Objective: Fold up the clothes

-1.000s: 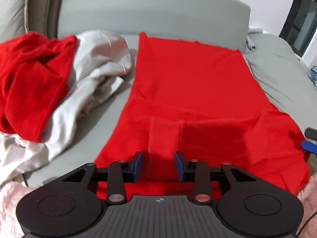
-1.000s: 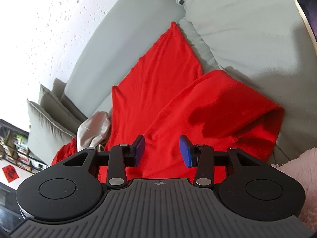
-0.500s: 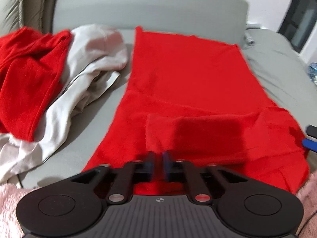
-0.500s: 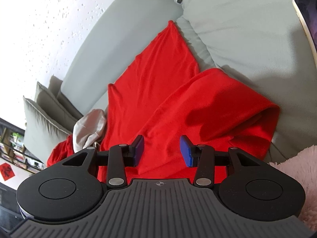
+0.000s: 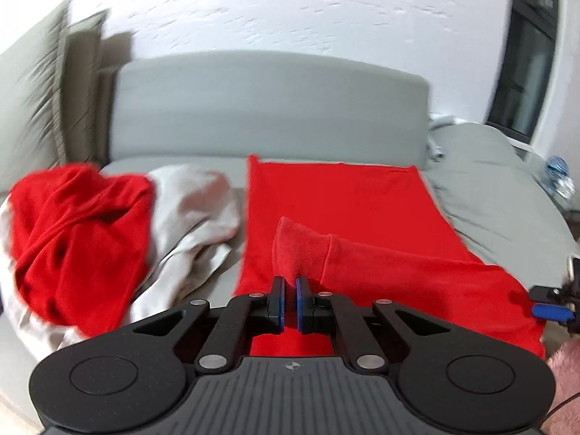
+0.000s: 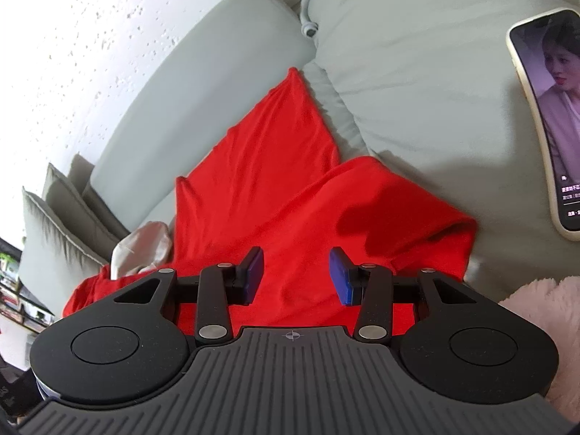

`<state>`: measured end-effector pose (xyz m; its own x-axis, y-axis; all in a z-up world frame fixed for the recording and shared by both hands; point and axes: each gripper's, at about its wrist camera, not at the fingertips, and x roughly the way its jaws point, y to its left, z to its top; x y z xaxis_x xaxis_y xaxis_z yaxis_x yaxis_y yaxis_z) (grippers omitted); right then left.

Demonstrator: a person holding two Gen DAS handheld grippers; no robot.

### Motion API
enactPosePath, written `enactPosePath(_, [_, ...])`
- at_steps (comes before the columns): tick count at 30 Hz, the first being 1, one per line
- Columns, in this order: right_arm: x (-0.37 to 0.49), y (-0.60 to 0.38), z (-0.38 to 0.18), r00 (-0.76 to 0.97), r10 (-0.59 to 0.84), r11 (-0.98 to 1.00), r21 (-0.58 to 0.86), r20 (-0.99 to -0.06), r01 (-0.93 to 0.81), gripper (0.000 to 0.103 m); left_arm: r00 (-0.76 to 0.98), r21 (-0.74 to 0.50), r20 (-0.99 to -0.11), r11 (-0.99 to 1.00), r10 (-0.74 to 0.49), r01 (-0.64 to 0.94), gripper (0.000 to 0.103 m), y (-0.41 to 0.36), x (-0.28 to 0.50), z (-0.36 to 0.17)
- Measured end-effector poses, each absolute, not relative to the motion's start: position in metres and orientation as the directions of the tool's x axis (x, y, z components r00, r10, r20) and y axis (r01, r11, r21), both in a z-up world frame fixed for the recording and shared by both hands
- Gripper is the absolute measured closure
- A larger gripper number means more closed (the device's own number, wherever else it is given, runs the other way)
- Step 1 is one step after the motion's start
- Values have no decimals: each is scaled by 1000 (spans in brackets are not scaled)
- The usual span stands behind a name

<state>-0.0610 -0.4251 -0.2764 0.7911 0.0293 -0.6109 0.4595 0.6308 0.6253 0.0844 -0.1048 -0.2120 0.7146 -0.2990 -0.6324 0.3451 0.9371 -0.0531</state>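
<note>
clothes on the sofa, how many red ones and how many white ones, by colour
red: 2, the spread red garment pinched in the left claw, and the crumpled red garment in the pile
white: 1, the white garment in the pile
total: 3

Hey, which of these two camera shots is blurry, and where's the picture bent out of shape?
Left wrist view: motion blur smears the cushions and the clothes pile; the sofa back bows. Right wrist view: sharp, though fisheye curves the phone at the edge.
</note>
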Motion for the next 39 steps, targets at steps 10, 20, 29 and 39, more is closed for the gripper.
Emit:
enactPosePath(10, [-55, -420, -276, 761, 12, 667, 572, -649, 478, 56, 596, 71, -799, 972, -80, 226, 98, -104, 107, -255])
enactPosePath(20, [-56, -418, -275, 757, 17, 691, 555, -653, 463, 56, 647, 97, -763, 990, 12, 97, 64, -87, 92, -235])
enactPosePath(29, [-24, -378, -264, 687, -6, 859, 348, -727, 376, 61, 671, 65, -695, 907, -257, 415, 74, -143, 68, -238])
enactPosePath(39, [2, -328, -277, 593, -8, 966, 147, -805, 213, 70, 554, 64, -808, 905, -200, 421, 70, -149, 78, -266])
